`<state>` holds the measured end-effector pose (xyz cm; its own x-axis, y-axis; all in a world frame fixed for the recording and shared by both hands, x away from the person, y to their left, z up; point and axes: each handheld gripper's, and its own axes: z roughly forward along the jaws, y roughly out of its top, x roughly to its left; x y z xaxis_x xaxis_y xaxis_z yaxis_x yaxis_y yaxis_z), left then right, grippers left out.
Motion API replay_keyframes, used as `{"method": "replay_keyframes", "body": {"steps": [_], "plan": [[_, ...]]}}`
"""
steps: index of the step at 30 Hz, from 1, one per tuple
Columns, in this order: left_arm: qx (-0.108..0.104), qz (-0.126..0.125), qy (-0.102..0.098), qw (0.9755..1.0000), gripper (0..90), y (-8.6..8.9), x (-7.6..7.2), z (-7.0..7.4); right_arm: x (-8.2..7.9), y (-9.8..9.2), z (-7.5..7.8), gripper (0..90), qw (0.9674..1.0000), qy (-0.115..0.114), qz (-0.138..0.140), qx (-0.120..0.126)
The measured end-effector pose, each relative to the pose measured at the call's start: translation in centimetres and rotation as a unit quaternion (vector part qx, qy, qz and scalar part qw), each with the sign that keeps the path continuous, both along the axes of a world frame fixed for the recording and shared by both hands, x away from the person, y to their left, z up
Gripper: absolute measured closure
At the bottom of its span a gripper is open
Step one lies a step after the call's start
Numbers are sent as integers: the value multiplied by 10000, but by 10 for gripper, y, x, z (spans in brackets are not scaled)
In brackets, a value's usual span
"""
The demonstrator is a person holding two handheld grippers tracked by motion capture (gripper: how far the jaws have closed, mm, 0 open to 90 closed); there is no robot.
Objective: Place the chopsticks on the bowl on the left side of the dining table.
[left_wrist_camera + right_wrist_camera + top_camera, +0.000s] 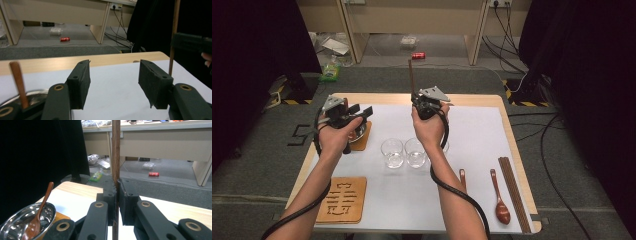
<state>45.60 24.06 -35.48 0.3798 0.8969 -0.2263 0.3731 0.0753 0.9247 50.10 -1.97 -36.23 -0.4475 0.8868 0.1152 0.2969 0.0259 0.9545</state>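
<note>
Gripping: right gripper (pixel 117 192) clamps an upright chopstick (pixel 115 150) above the desk's (pixel 472 102) far edge, centre.
Left gripper (pixel 113 80): jaws apart, empty, over the far left corner.
Bowl (pixel 15 225): holds a spoon (pixel 37 217), far left corner.

chopstick (pixel 116 157) cut off at top edge, steel bowl (pixel 15 226) cropped at bottom, its spoon (pixel 19 82) half hidden

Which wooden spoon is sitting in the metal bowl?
The spoon leaning in the steel bowl by the left gripper; the other two spoons lie flat at the table's near right.
</note>
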Motion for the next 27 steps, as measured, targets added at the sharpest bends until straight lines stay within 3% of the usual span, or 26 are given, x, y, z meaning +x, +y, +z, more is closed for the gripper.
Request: {"method": "replay_keyframes", "body": {"steps": [12, 21, 27], "plan": [[76, -572, -146, 9982, 419, -50, 40, 48, -3, 6, 0, 846, 10000, 3, 72, -25], [78, -786, -133, 9968, 421, -82, 55, 58, -6, 9, 0, 846, 9999, -41, 131, -68], [66, -701, -51, 9975, 431, -92, 66, 56, -8, 11, -2, 846, 9998, -43, 173, -57]]}}
